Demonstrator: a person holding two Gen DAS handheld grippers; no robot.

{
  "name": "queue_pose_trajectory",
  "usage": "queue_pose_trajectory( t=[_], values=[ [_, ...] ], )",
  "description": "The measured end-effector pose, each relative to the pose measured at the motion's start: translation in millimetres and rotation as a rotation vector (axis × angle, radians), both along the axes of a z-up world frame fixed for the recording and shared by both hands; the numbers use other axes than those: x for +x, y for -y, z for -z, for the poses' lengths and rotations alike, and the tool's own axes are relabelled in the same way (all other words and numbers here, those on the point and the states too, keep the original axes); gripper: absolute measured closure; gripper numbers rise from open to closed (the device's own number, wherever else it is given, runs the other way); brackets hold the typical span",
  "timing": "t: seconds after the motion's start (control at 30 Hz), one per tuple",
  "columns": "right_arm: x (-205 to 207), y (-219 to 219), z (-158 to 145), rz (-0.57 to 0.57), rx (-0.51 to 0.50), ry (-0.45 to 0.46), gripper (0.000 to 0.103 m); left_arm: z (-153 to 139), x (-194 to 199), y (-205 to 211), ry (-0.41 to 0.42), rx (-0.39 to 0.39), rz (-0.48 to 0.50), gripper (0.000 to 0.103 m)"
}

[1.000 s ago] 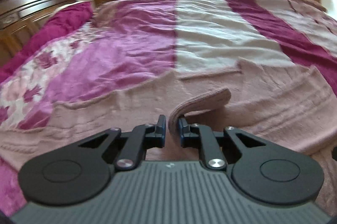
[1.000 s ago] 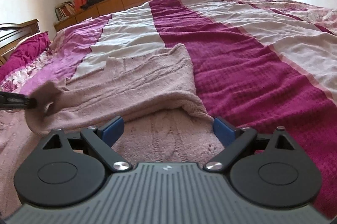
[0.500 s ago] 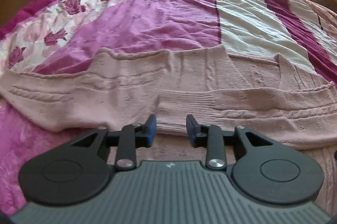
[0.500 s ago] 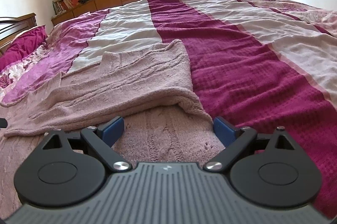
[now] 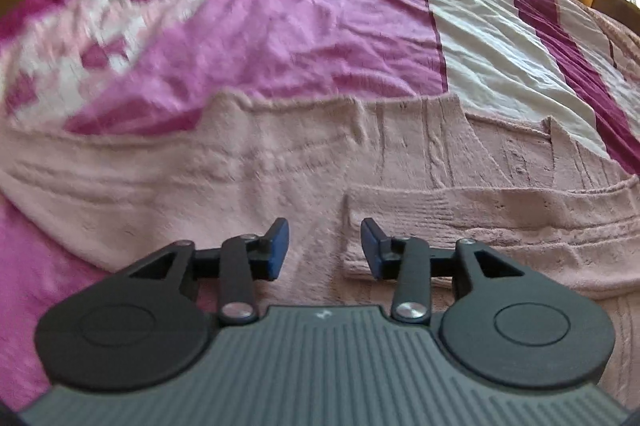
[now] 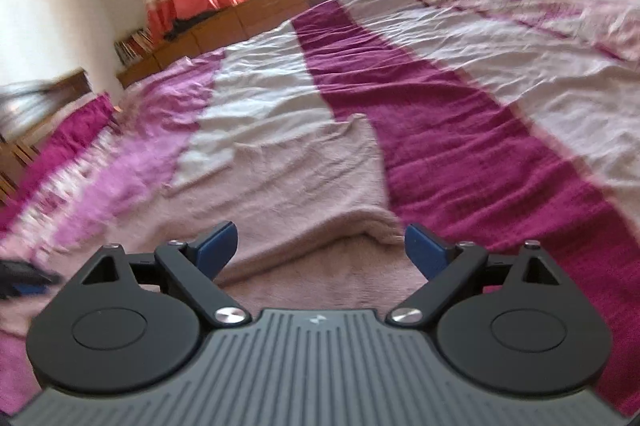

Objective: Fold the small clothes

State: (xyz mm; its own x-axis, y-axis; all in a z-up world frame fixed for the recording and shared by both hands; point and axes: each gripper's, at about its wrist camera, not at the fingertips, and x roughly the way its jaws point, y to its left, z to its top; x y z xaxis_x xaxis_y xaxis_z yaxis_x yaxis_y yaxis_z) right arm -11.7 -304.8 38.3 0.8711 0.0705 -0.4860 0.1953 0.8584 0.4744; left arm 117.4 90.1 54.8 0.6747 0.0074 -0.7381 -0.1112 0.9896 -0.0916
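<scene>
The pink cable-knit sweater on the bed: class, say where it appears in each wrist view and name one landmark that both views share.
Left wrist view: pink cable-knit sweater spans the middle, left to right.
Right wrist view: it fills the lower centre and left.
Shared landmark: the white stripe of the bedspread beyond it.

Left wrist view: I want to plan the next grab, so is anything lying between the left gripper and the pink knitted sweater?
Nothing visible does. The left gripper hangs with its jaws apart and empty, having just been opening, directly over the pink knitted sweater spread on the bedspread.
</scene>
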Motion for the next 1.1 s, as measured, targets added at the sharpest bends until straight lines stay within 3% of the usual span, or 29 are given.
queue_pose_trajectory(
  t=[0.13,0.37,0.4,0.43,0.5,0.53,0.67,0.8,0.97,1.1],
  values=[
    [17.0,17.8,9.2,0.004,0.227,-0.032,0.021,14.6,9.4,-3.8,-0.015,-0.043,-0.036,0.062],
    [44.9,43.3,41.0,0.128,0.468,-0.100,0.041,19.9,15.3,-11.7,0.006,-0.095,-0.051,0.062],
    [46.0,45.0,43.3,0.143,0.483,-0.097,0.047,20.2,16.2,-12.1,0.009,-0.104,-0.048,0.062],
    [45.4,46.1,44.0,0.167,0.485,-0.094,0.066,20.8,17.4,-12.1,0.010,-0.111,-0.046,0.062],
    [41.6,48.8,43.3,0.222,0.461,-0.092,0.090,21.5,18.6,-10.8,0.013,-0.114,-0.044,0.063],
    [38.5,50.9,42.9,0.238,0.451,-0.078,0.092,21.8,18.7,-9.7,0.014,-0.110,-0.040,0.063],
    [31.5,51.6,48.1,0.232,0.388,-0.113,0.092,23.9,16.9,-4.5,0.026,-0.078,-0.016,0.062],
    [31.0,50.9,44.8,0.177,0.366,-0.167,0.091,25.2,16.4,-4.5,0.036,-0.094,-0.009,0.062],
    [31.0,46.0,9.2,0.137,0.270,-0.173,0.079,26.2,21.3,-3.2,0.043,-0.124,0.008,0.062],
    [49.4,42.5,-14.7,0.102,0.212,-0.158,0.057,30.1,26.4,-0.2,0.039,-0.119,0.005,0.062]
  ],
)
